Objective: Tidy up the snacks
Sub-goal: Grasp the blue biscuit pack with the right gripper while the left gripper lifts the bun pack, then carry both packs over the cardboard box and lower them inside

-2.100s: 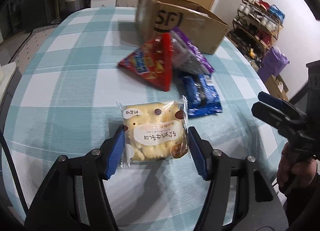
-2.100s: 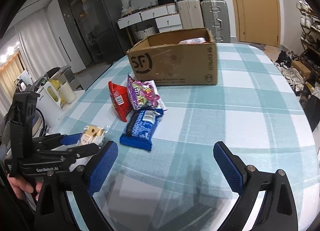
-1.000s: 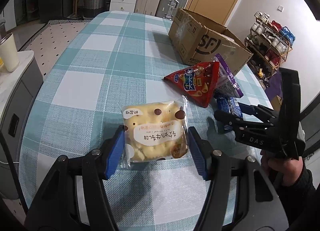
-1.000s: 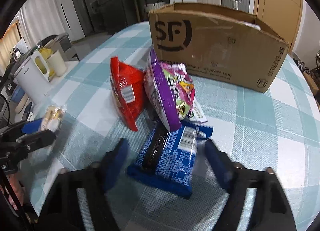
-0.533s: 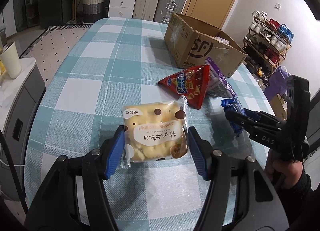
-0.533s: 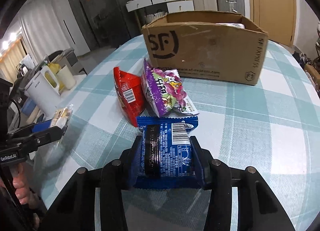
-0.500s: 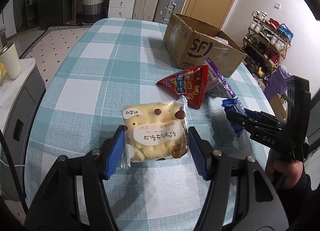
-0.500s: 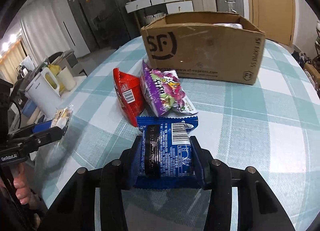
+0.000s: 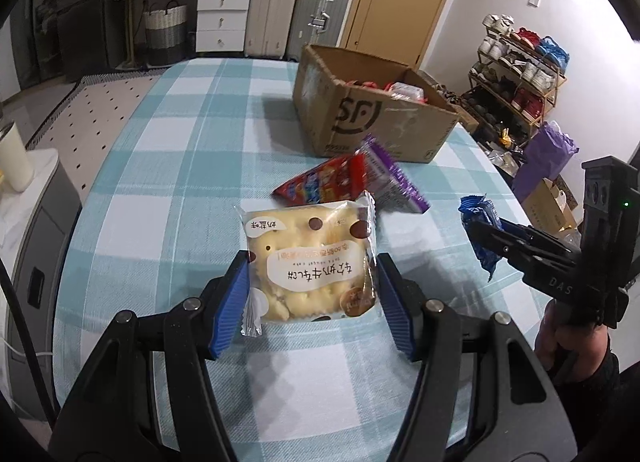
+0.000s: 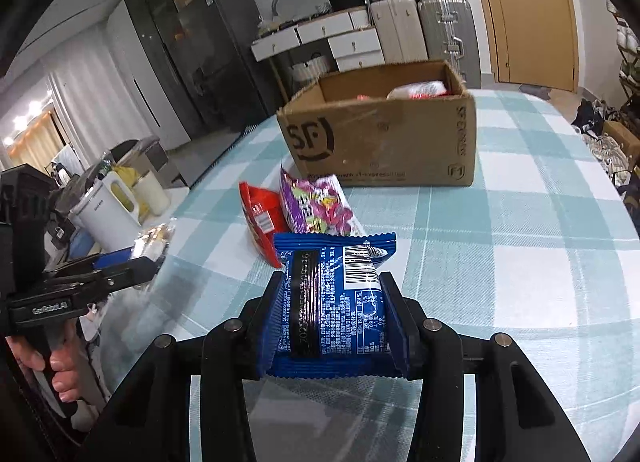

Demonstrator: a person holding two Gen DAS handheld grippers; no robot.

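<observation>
Snacks: four loose ones in view, plus the box (image 10: pixel 384 141) they presumably go into.

Grip state:
- Left gripper (image 9: pixel 312 298) is closed on the biscuit pack (image 9: pixel 310 262), pads on its two side edges, pack held clear of the table (image 9: pixel 180 149).
- Right gripper (image 10: pixel 332 322) has just been closing and now clamps the blue pack (image 10: pixel 334 302) across its width; in the left wrist view the pack hangs off the table in its jaws.

On the table: red bag (image 10: pixel 260 217) and purple bag (image 10: pixel 316 209) lean against each other just in front of the box's printed wall, towards the left edge. Box sits near the far edge, top open.

Risks, my read:
- Both packs are soft film held by the edges only. Film can crumple and slide out of the pads during the carry, worse on the biscuit pack, which sticks out well past the fingertips.
- Squeezing harder likely cracks the biscuits.
- Both hands heading for one box opening: the grippers may collide over it, or clip the near wall if they come in low.
- A low carry path passes over the red and purple bags and could knock them over or push them towards the table edge.
- Box looks light and could shift if bumped.

Count:
- biscuit pack: 1
- blue pack: 1
- red bag: 1
- purple bag: 1
- box: 1, with at least two wrapped items already inside; exact number not readable
- grippers: 2
</observation>
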